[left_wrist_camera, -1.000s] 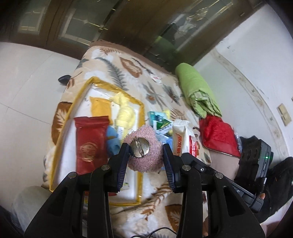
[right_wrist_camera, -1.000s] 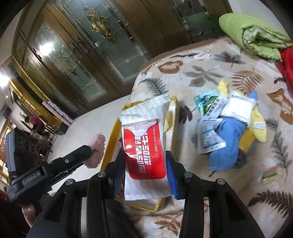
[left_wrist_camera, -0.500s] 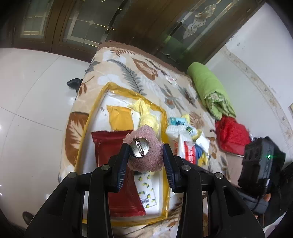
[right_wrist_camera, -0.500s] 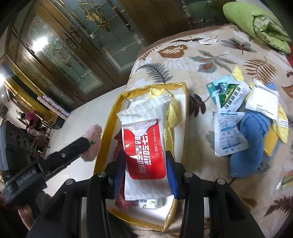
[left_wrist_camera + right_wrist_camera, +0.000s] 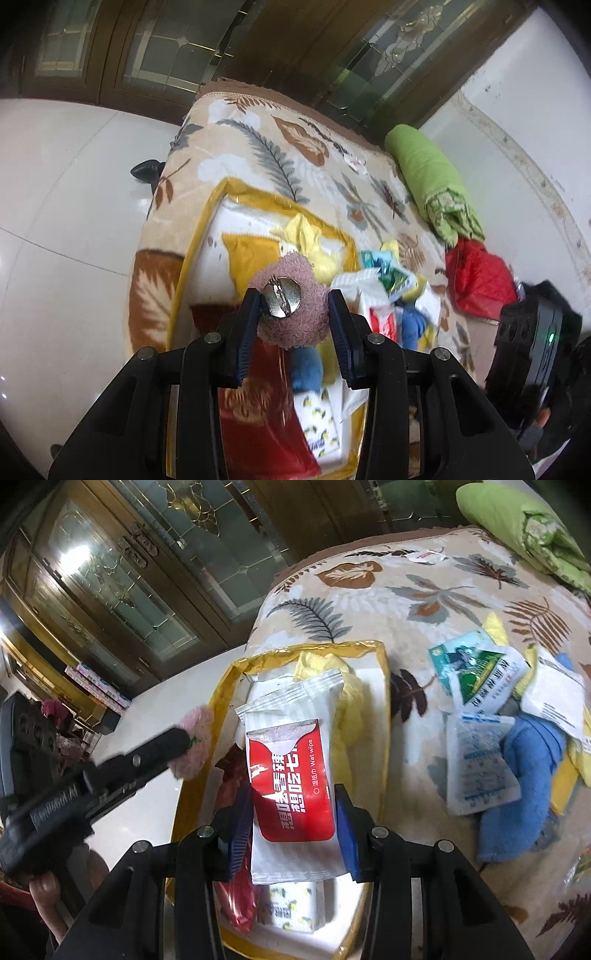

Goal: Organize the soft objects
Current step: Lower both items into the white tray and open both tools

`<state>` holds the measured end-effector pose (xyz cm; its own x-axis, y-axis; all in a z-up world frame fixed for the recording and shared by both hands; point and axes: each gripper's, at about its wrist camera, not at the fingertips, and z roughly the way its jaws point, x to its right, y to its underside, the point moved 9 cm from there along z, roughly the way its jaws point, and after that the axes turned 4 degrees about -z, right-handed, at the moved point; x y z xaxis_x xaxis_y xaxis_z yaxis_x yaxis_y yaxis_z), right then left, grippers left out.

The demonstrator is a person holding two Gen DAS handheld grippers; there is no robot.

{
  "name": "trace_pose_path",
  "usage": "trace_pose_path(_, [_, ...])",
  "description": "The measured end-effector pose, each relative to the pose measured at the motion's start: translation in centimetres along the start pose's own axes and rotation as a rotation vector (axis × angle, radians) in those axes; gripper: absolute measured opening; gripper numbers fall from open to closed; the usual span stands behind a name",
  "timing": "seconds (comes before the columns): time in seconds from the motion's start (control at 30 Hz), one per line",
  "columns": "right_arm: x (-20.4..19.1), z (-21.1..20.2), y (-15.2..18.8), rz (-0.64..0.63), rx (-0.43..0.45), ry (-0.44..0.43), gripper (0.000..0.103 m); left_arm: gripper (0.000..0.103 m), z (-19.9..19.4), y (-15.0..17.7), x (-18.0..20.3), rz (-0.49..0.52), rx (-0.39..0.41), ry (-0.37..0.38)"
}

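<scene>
Packets (image 5: pixel 288 904) in bag (image 5: pixel 384 716) on blanket (image 5: pixel 424 602)

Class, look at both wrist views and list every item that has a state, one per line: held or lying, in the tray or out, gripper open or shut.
Left gripper: shut on pink fuzzy brooch.
Right gripper: shut on wet wipe pack, above gold-rimmed tray.
Red pouch: lying in tray.
Lemon-print pack: lying in tray.
Blue towel: crumpled on blanket, outside tray.
Green bedding: rolled.
</scene>
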<state>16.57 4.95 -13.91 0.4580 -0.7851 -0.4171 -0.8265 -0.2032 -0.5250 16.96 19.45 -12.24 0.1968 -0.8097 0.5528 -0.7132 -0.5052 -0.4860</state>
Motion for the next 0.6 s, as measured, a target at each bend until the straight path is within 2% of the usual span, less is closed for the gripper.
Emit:
trace_pose_path(0.07, [0.1, 0.3, -0.7, -0.021, 0.009, 0.025, 0.042, 0.037, 0.7, -1.1, -0.3, 0.002, 0.004, -0.010])
trace_pose_path(0.2, [-0.3, 1.3, -2.1, -0.017, 0.002, 0.012, 0.042, 0.037, 2.8, -2.8, -1.0, -0.007, -0.010, -0.026])
trace_pose_path(0.4, [-0.5, 3.9, -1.7, -0.045, -0.035, 0.066, 0.043, 0.038, 5.9, -2.2, -1.8, 0.017, -0.055, -0.083])
trace_pose_path(0.47, [-0.2, 4.1, -1.4, -0.042, -0.025, 0.089, 0.045, 0.044, 6.5, -1.7, -2.3, 0.003, -0.065, -0.069])
trace_pose_path(0.53, [-0.1, 3.9, -1.5, -0.040, -0.010, 0.085, 0.047, 0.048, 6.8, -1.4, -2.8, -0.028, -0.082, -0.022])
trace_pose_path(0.6, [-0.1, 3.7, -1.3, -0.020, -0.016, 0.048, 0.049, 0.052, 6.3, -1.4, -3.1, -0.083, -0.090, 0.000])
